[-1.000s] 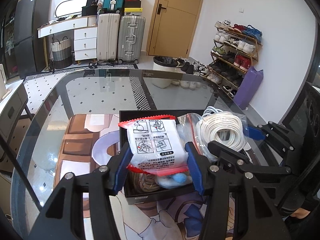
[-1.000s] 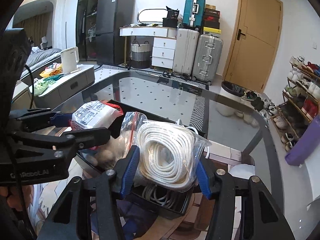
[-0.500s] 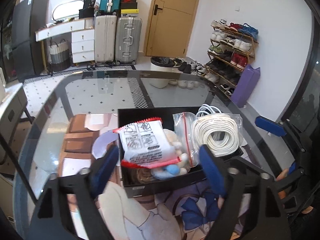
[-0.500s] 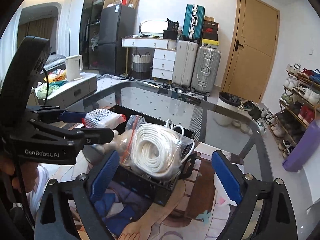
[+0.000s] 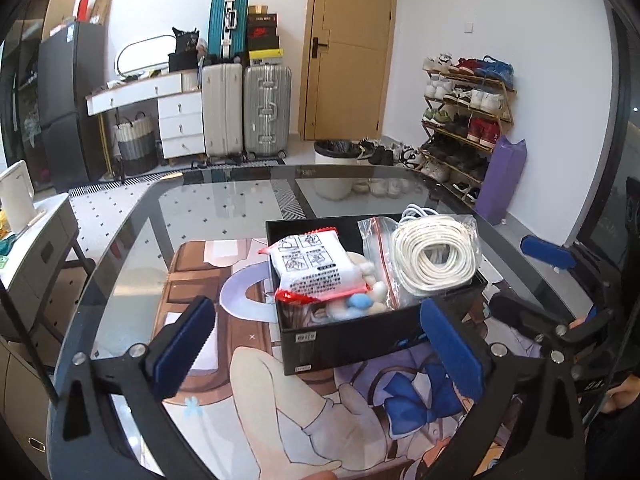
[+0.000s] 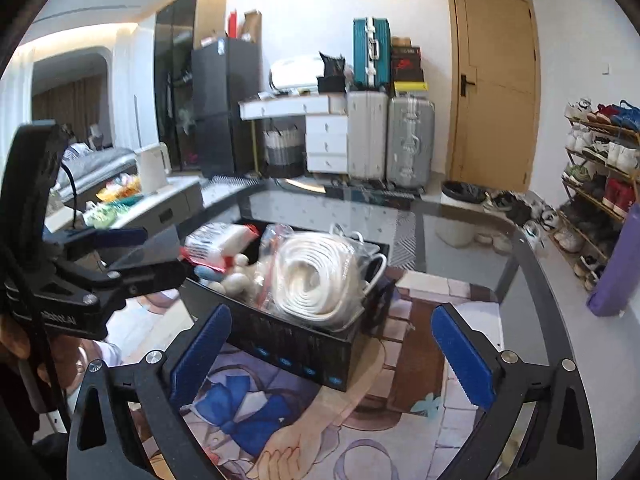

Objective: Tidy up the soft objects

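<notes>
- Left gripper (image 5: 316,344): jaws were opening wide with nothing between the pads, low in the left wrist frame, presumably clear of the load.
- Right gripper (image 6: 332,348): likewise opening and empty, at the bottom of the right wrist frame.
- Black box (image 5: 352,340): stood at centre frame, just beyond both grippers, gathering the soft items.
- White packet (image 5: 316,268): lay in the box's left part.
- Bagged white cord (image 5: 434,256): rested on its right part.
- Cotton balls (image 5: 360,300): sat between them.

Packet (image 5: 316,268) lies left of rope bag (image 5: 432,260) in box (image 5: 352,344).
</notes>
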Demonstrator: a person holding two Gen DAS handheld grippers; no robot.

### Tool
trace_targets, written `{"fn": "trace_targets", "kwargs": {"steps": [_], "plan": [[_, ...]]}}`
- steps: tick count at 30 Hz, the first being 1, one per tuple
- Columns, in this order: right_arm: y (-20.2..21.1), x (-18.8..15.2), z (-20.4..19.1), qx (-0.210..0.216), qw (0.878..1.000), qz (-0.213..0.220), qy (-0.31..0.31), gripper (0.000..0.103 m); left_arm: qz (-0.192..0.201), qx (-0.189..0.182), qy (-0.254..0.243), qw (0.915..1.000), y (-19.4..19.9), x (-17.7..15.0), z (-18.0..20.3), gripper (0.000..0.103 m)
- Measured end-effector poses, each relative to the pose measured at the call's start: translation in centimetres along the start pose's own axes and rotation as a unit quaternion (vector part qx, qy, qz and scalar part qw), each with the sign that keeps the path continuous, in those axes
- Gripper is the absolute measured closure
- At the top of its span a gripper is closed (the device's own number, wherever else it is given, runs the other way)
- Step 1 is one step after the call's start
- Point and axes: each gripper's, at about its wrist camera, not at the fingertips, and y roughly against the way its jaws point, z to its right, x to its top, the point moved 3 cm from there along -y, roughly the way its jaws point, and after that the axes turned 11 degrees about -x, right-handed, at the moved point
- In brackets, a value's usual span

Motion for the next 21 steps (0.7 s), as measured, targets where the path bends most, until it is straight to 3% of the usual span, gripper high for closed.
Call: {"fn": "trace_targets", "kwargs": {"steps": [8, 21], "plan": [[1.5, -0.7, -0.2, 0.013, 1.000, 0.027, -0.009, 0.001, 0.020, 0.027, 0.004, 0.9994, 0.5, -1.9, 0.0, 0.000], [1.8, -1.6, -0.1, 0.016, 0.999, 0.033, -0.013, 0.001, 0.031, 0.031, 0.010, 0.9990, 0.4, -3.0, -0.2, 0.000]]}}
